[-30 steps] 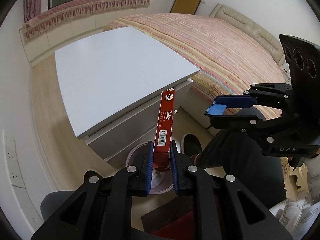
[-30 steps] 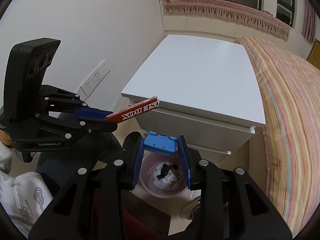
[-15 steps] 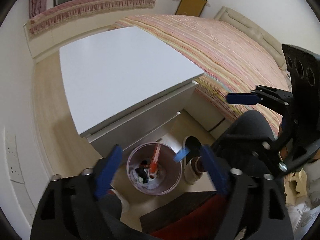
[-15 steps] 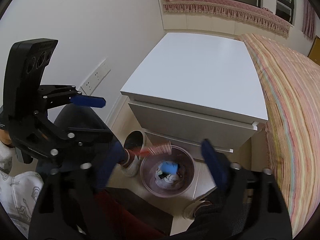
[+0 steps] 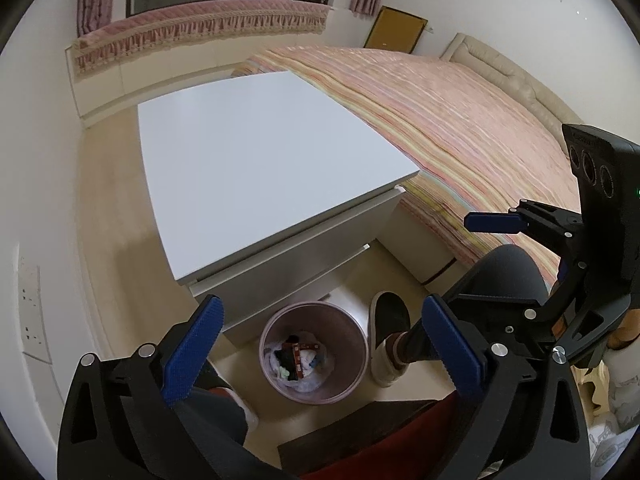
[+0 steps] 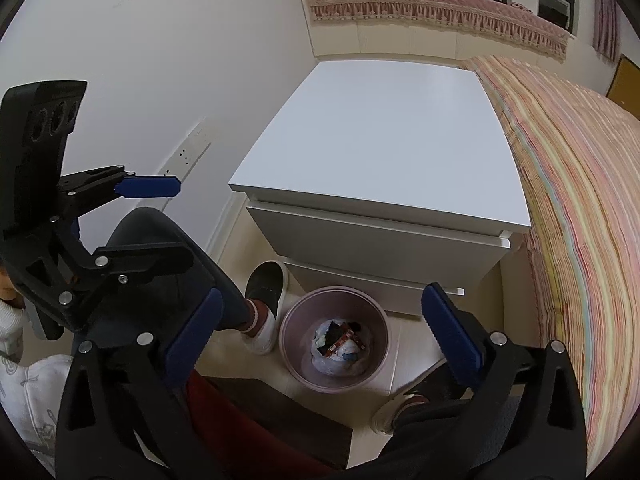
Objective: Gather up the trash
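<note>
A pink waste bin [image 5: 352, 384] stands on the floor in front of a white nightstand [image 5: 256, 168]. Inside it lie a red box [image 5: 301, 350] and crumpled trash. The bin also shows in the right wrist view [image 6: 294, 344], with the red box [image 6: 343, 340] and a small blue item in it. My left gripper [image 5: 320, 344] is open and empty above the bin. My right gripper [image 6: 322, 332] is open and empty above it too. Each gripper shows in the other's view, the right [image 5: 520, 256] and the left [image 6: 132, 216].
The nightstand's white top [image 6: 384, 136] is bare. A striped bed [image 5: 460, 120] lies right of it. A wall with sockets [image 5: 30, 316] is at the left. The person's feet in slippers [image 5: 388, 336] flank the bin. A dark stool edge [image 6: 280, 412] is below.
My left gripper opened and dropped the red box into the bin. My right gripper opened and dropped a small blue item into it. Both are now wide open.
</note>
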The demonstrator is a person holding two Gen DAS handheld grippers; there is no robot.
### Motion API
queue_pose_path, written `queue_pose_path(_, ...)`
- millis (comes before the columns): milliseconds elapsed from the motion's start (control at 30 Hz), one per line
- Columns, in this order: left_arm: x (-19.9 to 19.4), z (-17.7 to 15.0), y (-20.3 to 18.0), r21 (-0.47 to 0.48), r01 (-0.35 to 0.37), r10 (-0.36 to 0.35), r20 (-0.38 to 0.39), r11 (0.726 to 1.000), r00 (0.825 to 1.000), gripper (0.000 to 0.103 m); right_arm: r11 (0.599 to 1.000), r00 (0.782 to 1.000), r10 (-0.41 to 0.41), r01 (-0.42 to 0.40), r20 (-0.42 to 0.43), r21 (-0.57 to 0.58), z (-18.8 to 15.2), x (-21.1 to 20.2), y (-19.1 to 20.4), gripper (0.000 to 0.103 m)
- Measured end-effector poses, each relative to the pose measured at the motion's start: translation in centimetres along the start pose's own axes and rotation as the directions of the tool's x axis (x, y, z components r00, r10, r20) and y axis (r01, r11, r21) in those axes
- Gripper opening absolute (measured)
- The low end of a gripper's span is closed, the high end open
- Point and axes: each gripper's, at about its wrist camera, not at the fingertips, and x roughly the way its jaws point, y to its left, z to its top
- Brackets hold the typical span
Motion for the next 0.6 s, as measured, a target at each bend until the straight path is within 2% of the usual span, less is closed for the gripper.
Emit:
queue_pose_path(233,-0.8,1.0,0.5,-0.003,-0.017,0.017,0.030,1.000,0.999,0.095,1.000,1.000,-0.016,0.016,0.009,0.024,1.2,-0.4,-0.4,0.098)
queue_pose_path(367,-1.4,2.8,1.2,-0.005,-0.047,0.047,0.054,0.999,0.997,0.095,0.998,0.998,-0.040,0.037,0.054,0.045,3.3,-1.4,-1.0,0.098)
queue_pose_path(600,-2.6,6.3,1.7,0.017,-0.080,0.077,0.122,0.997,0.990,0.095,0.997,0.989,-0.076,0.075,0.128,0.012,7.4,-3.5,-1.2,0.099)
